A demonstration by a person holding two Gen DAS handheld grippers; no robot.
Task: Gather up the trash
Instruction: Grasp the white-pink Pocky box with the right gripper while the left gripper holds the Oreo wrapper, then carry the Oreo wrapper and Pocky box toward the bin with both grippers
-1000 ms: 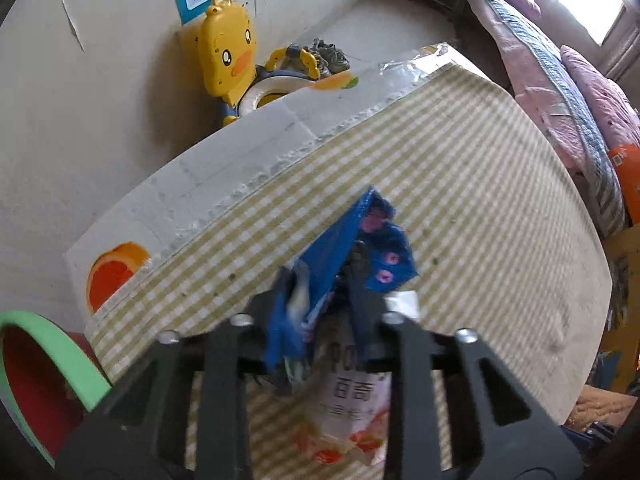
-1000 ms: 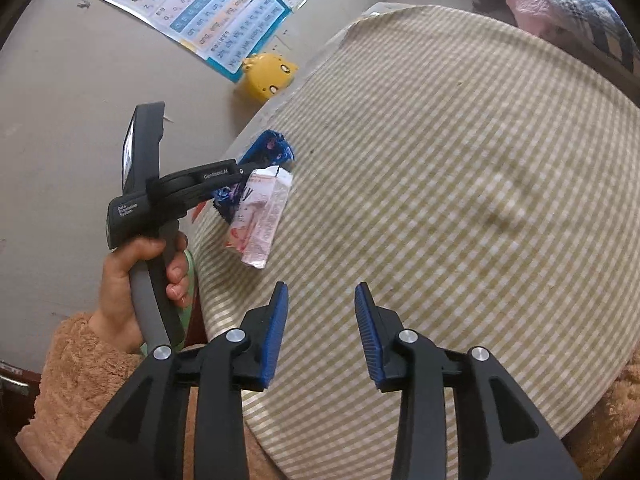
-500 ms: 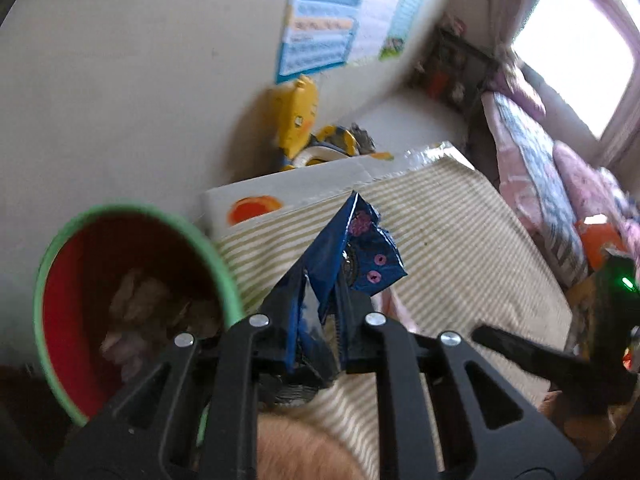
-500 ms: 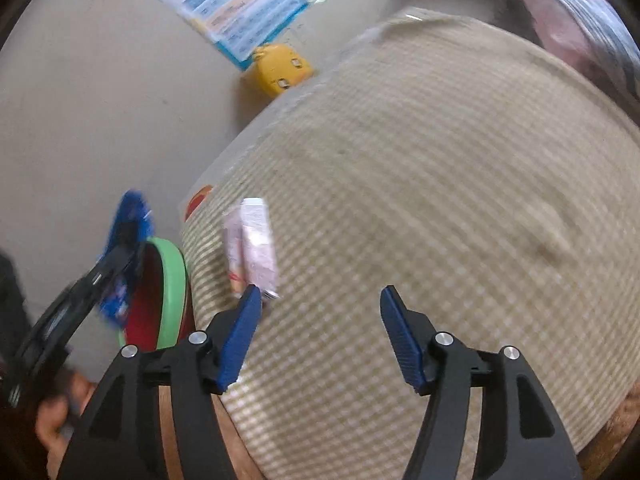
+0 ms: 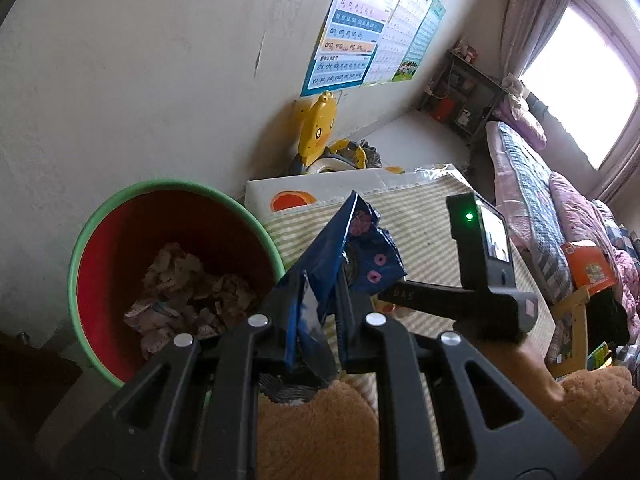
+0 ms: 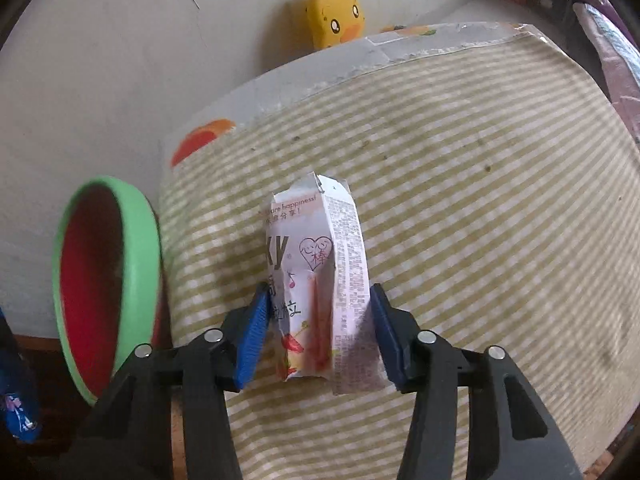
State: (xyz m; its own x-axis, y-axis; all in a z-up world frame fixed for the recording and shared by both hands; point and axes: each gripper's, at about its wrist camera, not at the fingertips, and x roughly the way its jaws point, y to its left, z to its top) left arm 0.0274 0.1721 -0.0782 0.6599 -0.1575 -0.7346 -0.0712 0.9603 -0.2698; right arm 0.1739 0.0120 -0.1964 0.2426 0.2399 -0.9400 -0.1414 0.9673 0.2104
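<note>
My left gripper is shut on a crumpled blue snack wrapper and holds it in the air just right of a red bin with a green rim, which holds paper scraps. In the right wrist view the wrapper's end shows at the far left and the bin stands beside the table. My right gripper is open, its blue pads on either side of a pink and white snack box lying on the checked tablecloth.
A yellow duck toy stands against the wall behind the table; it also shows in the left wrist view. A bed with pink bedding lies to the right. Posters hang on the wall.
My left gripper lifted the blue wrapper off the table and swung left, beside the bin. My right gripper moved forward and now straddles the pink box, still open.
</note>
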